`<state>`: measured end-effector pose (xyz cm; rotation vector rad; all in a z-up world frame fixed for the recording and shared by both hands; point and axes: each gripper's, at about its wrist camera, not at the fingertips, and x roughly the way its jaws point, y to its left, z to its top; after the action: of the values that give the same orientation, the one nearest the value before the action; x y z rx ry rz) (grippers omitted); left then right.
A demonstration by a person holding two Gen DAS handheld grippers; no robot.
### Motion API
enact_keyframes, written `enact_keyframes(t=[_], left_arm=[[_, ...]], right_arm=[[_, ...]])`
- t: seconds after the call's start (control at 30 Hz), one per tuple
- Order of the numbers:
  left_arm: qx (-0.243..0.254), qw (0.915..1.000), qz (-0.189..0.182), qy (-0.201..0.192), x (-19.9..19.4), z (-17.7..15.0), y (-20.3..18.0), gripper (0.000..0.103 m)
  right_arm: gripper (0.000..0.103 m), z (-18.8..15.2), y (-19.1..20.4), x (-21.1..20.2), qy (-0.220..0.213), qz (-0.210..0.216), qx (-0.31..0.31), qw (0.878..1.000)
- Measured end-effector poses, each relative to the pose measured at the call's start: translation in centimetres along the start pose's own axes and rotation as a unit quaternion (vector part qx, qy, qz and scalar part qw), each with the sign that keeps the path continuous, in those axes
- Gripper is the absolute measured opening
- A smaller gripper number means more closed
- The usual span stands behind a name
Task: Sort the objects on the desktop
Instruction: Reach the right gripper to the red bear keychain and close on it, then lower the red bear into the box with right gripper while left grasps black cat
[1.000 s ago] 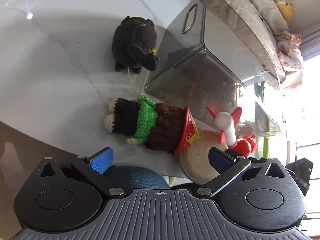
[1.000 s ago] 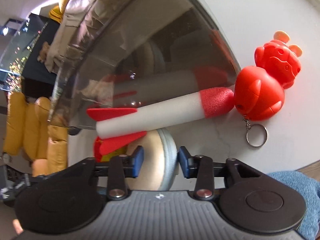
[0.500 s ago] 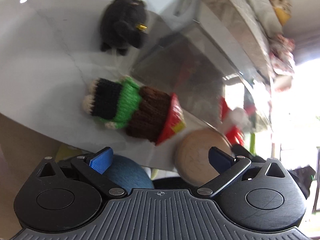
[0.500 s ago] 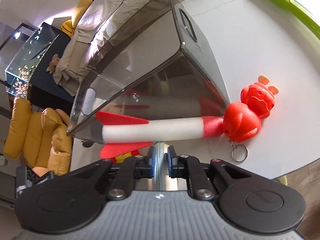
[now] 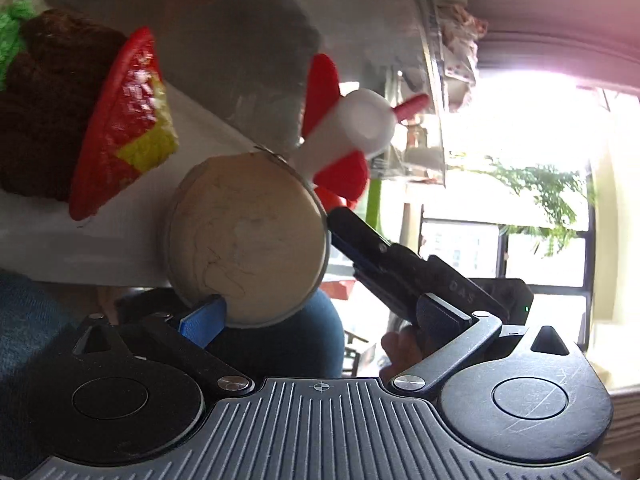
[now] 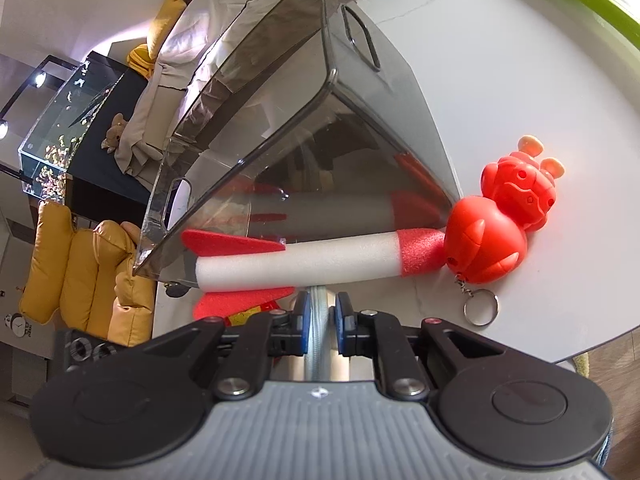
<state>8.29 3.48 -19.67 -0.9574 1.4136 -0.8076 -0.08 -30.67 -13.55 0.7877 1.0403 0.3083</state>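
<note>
A round beige disc (image 5: 244, 236) with a grey ribbed rim hangs past the white table's front edge (image 5: 80, 248). My right gripper (image 6: 322, 312) is shut on the disc (image 6: 318, 356), one pad on each face. In the left wrist view its black fingers (image 5: 360, 236) reach in from the right. My left gripper (image 5: 320, 318) is open just below the disc, its blue pad (image 5: 202, 320) at the lower rim. A white and red foam rocket (image 6: 300, 260) lies against the clear grey bin (image 6: 320, 128). A red toy keychain (image 6: 484, 248) lies at the rocket's nose.
A crochet doll with a red hat (image 5: 112, 120) lies on the table left of the disc. A green tray edge (image 6: 580, 4) sits at the table's far right. A person's denim-clad leg (image 5: 280, 344) is under the table edge. Yellow cushions and a glass tank stand beyond.
My right gripper closed on the disc and lifted it slightly off the table. My left gripper sank and swung in close under the disc; the black plush left its view.
</note>
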Motion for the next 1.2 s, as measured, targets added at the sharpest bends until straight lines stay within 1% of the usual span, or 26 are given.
enact_keyframes(t=[0.03, 0.07, 0.13, 0.2, 0.27, 0.33, 0.4, 0.43, 0.47, 0.5, 0.53, 0.57, 0.6, 0.63, 0.67, 0.7, 0.73, 0.77, 0.8, 0.83, 0.87, 0.93, 0.97, 1.1, 1.13, 1.2], left_arm=[[0.006, 1.0000, -0.003, 0.004, 0.0, 0.0, -0.1, 0.103], [0.017, 0.9998, 0.003, 0.006, 0.1, -0.3, -0.5, 0.103], [0.032, 0.9992, 0.025, 0.006, 0.4, -1.1, -1.4, 0.103], [0.021, 0.9989, 0.040, 0.007, 1.2, -1.9, -1.9, 0.103], [0.000, 0.9987, 0.044, 0.024, 2.5, -2.4, -1.9, 0.103], [-0.019, 0.9984, 0.052, 0.014, 2.5, -2.7, -2.2, 0.103], [-0.020, 0.9988, 0.045, -0.003, 1.6, -2.8, -3.1, 0.103], [-0.009, 0.9991, 0.040, -0.013, 0.7, -2.7, -3.9, 0.103], [0.003, 0.9987, 0.043, -0.027, -0.4, -2.5, -4.6, 0.103], [0.015, 0.9980, 0.046, -0.042, -1.5, -2.4, -5.4, 0.103], [0.020, 0.9962, 0.060, -0.060, -2.6, -2.2, -5.9, 0.103], [0.024, 0.9939, 0.075, -0.078, -3.7, -2.0, -6.4, 0.103], [0.024, 0.9910, 0.089, -0.097, -5.0, -1.8, -6.7, 0.103], [0.024, 0.9875, 0.103, -0.117, -6.3, -1.6, -6.9, 0.103], [0.025, 0.9834, 0.117, -0.136, -7.5, -1.4, -7.2, 0.103], [0.026, 0.9795, 0.132, -0.150, -8.4, -1.5, -7.4, 0.103], [0.028, 0.9752, 0.146, -0.164, -9.2, -1.7, -7.7, 0.103], [0.035, 0.9705, 0.162, -0.176, -9.9, -2.0, -8.1, 0.103], [0.041, 0.9653, 0.179, -0.185, -10.4, -2.3, -8.2, 0.103], [0.048, 0.9591, 0.201, -0.193, -10.8, -2.5, -8.1, 0.103], [0.056, 0.9525, 0.222, -0.200, -10.8, -2.7, -8.6, 0.103], [0.072, 0.9425, 0.252, -0.208, -11.4, -3.1, -9.6, 0.103], [0.078, 0.9408, 0.256, -0.208, -11.8, -3.3, -10.0, 0.103], [0.072, 0.9483, 0.242, -0.192, -12.3, -4.0, -10.2, 0.103], [0.070, 0.9476, 0.245, -0.193, -12.5, -4.2, -9.9, 0.103], [0.063, 0.9448, 0.252, -0.199, -12.8, -4.5, -9.3, 0.103]], right_arm=[[0.013, 0.0, 0.0, 0.0, -0.001, 0.002, 0.006, 1.000], [0.012, 0.1, -0.3, -0.1, -0.002, 0.005, 0.020, 1.000], [0.011, 0.3, -1.0, -0.2, -0.004, 0.012, 0.051, 0.999], [0.010, 0.6, -1.3, -0.1, -0.009, 0.021, 0.071, 0.997], [0.010, 0.7, -1.2, 0.2, -0.013, 0.017, 0.064, 0.998], [0.010, 0.7, -1.0, 0.3, -0.021, -0.005, 0.043, 0.999], [0.019, 0.5, -0.3, -0.2, -0.036, -0.036, 0.000, 0.999], [0.029, 0.4, -0.1, -0.7, -0.044, -0.048, -0.013, 0.998], [0.050, 0.4, 0.1, -1.2, -0.053, -0.061, -0.023, 0.996], [0.061, 0.4, 0.1, -1.9, -0.062, -0.067, -0.020, 0.996], [0.073, 0.4, -0.4, -2.5, -0.067, -0.057, 0.003, 0.996], [0.073, 0.4, -0.9, -3.0, -0.071, -0.046, 0.030, 0.996], [0.072, 0.5, -1.7, -3.4, -0.065, -0.022, 0.079, 0.994], [0.067, 0.4, -2.5, -3.5, -0.063, -0.012, 0.126, 0.990], [0.055, 0.3, -3.2, -3.6, -0.062, -0.005, 0.171, 0.983], [0.050, 0.2, -3.2, -3.9, -0.076, -0.037, 0.168, 0.982], [0.048, 0.1, -3.0, -4.3, -0.093, -0.077, 0.155, 0.981], [0.054, 0.0, -2.3, -4.4, -0.112, -0.129, 0.119, 0.978], [0.059, 0.0, -1.8, -4.2, -0.118, -0.176, 0.086, 0.973], [0.061, 0.0, -1.7, -3.7, -0.116, -0.200, 0.068, 0.971], [0.061, 0.1, -1.7, -3.1, -0.114, -0.202, 0.062, 0.971], [0.062, 0.5, -2.3, -1.9, -0.119, -0.183, 0.078, 0.973], [0.064, 0.8, -2.6, -1.3, -0.119, -0.177, 0.090, 0.973], [0.063, 1.9, -3.7, 1.0, -0.097, -0.185, 0.123, 0.970], [0.055, 2.0, -3.9, 1.4, -0.093, -0.186, 0.129, 0.969], [0.054, 1.8, -3.8, 1.5, -0.096, -0.183, 0.124, 0.971]])
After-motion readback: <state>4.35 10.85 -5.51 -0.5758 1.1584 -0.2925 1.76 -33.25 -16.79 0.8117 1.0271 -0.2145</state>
